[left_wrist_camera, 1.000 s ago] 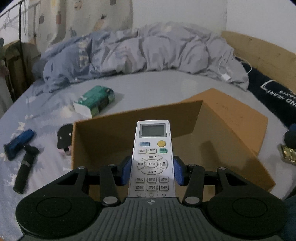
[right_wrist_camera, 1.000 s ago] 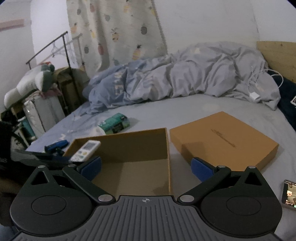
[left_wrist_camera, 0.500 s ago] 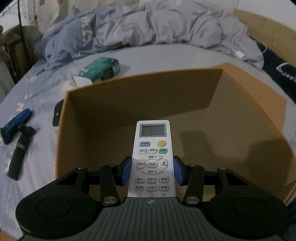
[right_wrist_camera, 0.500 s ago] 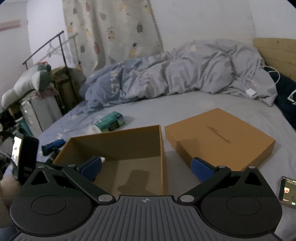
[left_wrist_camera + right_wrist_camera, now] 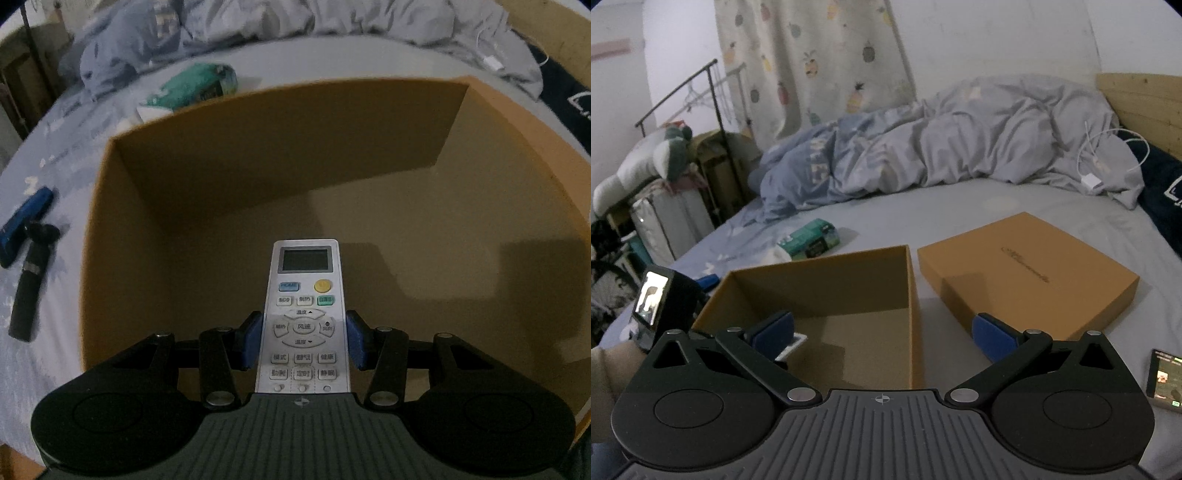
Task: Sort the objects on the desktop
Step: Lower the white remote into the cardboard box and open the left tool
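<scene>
- Plainly, the items lying loose on the bed sheet at the far left are, by my reading, the ones yet to be sorted: a blue tool and a black cylindrical handle touching it, both outside the box's left wall, with a green tissue pack farther back, just beyond the box's far-left corner.
- The left gripper is clamped on the white remote control, its blue pads pressing the remote's two long sides at about the middle button cluster; a grip there, I judge, keeps the long body balanced and leaves the screen end free to lead.
- The remote points down into the open cardboard box, over the near-left part of its bare floor. In the right wrist view a white corner of it shows inside the box, low by the near-left wall; whether it touches the floor I cannot tell.
- The right gripper is spread wide and holds nothing, poised over the box's near edge, likely waiting for its own turn.
- The box lid lies just beside the box on its right, set aside so the opening stays clear.
- A phone lies at the far right edge.
</scene>
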`<state>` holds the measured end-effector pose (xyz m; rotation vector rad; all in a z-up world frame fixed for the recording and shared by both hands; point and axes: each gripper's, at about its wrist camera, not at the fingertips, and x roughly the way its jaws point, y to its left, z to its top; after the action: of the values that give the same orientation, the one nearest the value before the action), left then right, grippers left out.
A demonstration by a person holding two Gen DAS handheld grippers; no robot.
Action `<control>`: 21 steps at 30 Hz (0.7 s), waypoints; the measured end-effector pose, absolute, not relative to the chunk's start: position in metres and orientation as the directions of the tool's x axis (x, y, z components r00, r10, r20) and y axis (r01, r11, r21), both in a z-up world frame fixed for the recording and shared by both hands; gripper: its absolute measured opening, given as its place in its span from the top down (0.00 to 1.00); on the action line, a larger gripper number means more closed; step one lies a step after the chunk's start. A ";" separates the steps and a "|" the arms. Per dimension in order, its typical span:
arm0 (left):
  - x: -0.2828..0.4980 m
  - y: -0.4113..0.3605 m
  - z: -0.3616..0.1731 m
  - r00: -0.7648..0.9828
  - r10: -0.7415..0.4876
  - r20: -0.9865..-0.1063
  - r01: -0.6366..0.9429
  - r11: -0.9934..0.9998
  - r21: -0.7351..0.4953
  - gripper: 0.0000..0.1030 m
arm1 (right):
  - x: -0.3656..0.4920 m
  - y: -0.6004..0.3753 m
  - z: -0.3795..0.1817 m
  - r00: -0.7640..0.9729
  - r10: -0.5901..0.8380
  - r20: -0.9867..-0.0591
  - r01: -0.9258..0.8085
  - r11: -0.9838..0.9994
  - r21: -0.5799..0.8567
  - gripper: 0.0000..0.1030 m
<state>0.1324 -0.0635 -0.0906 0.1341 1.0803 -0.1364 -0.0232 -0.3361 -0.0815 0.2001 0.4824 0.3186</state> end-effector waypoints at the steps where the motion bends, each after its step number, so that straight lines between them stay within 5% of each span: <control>1: 0.133 -0.063 -0.092 0.453 -0.040 -0.891 0.176 0.983 0.045 0.54 | -0.023 -0.336 -0.082 0.838 0.346 -0.422 -0.252 0.932 0.262 0.00; 21: 0.128 -0.068 -0.115 0.305 0.007 -0.952 0.197 0.978 0.070 0.54 | -0.025 -0.337 -0.082 0.837 0.339 -0.430 -0.248 0.935 0.255 0.00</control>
<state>0.1283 -0.0678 -0.1154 0.1863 1.2568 -0.1268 -0.0253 -0.3369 -0.0815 0.1928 0.4891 0.3129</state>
